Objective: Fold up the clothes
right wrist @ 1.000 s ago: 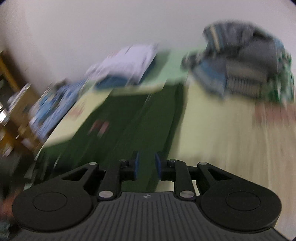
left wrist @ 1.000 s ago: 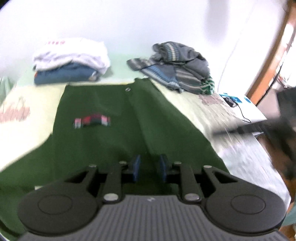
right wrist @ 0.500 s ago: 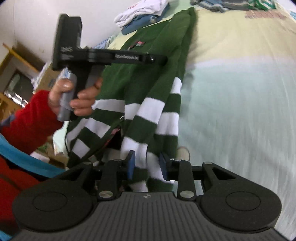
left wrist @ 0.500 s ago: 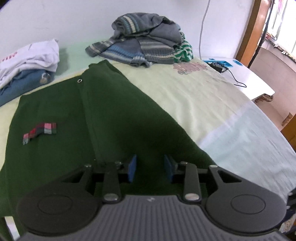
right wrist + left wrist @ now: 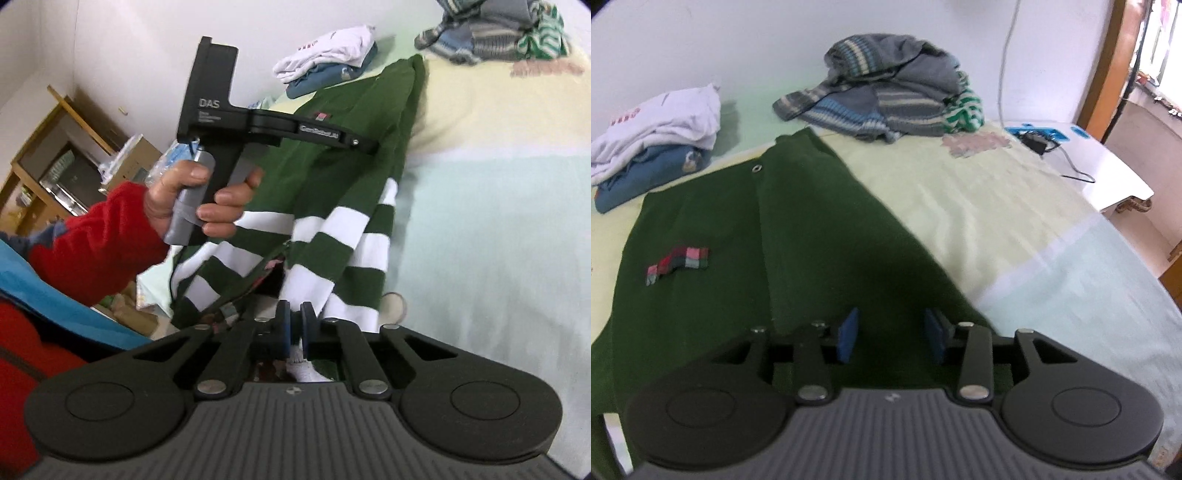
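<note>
Currently, step in hand: a green sweater (image 5: 820, 236) is being folded lengthwise on the bed (image 5: 1015, 229); one side panel is seen laid over the middle, its edge running from the top centre of the left wrist frame down to the lower centre.
Sweater, position: the body is spread across the left and centre of the left wrist frame, collar end toward the wall; the green-and-white striped hem (image 5: 332, 251) is seen hanging off the bed edge at the centre of the right wrist frame.
Left hand-held gripper (image 5: 891, 335): released, its blue pads well apart, held just above the plain green cloth with nothing between them.
Right hand-held gripper (image 5: 294, 326): clenched, the pads nearly touching, and white striped cloth appears to be pinched there at the hem.
Other clothes: a folded white and blue stack (image 5: 657, 129) at upper left, a heap of striped knits (image 5: 886, 99) at top centre.
Next move, judged: the lower part would have to be carried up over the body toward the collar; for that, a grasp by the left hand-held gripper on the hem's other corner, level with the right one, is called for, so the fold lands square.
</note>
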### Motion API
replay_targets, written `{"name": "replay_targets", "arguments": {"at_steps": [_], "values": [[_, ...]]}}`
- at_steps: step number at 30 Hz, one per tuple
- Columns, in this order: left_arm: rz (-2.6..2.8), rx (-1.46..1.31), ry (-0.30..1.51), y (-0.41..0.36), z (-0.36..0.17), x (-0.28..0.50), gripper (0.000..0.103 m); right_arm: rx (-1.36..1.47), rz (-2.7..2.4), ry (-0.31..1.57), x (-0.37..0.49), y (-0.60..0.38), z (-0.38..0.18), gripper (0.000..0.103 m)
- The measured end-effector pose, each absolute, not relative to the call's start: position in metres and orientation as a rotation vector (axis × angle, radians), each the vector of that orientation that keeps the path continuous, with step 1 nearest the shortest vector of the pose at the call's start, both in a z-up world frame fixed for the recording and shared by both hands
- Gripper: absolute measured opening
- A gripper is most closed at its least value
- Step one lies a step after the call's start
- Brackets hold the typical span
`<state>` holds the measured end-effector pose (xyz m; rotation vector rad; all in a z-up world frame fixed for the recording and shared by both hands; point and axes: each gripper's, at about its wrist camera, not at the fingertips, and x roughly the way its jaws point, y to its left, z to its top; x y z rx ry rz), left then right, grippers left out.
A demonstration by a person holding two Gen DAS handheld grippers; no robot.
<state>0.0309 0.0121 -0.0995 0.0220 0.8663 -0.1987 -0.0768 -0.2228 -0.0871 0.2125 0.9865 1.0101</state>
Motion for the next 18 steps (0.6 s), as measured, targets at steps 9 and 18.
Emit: {"name": "replay_targets", "arguments": {"at_steps": [9,18], "values": [[-0.157,0.025,0.882,0.003,-0.11,0.031,0.054,0.211,1.044,0.974,-0.079,-0.22,-0.09,0.009],[-0.11,0.056,0.865,-0.001,-0.114,0.03,0.069,0.098,1.039,1.041,-0.083,-0.214,-0.104,0.009]]}}
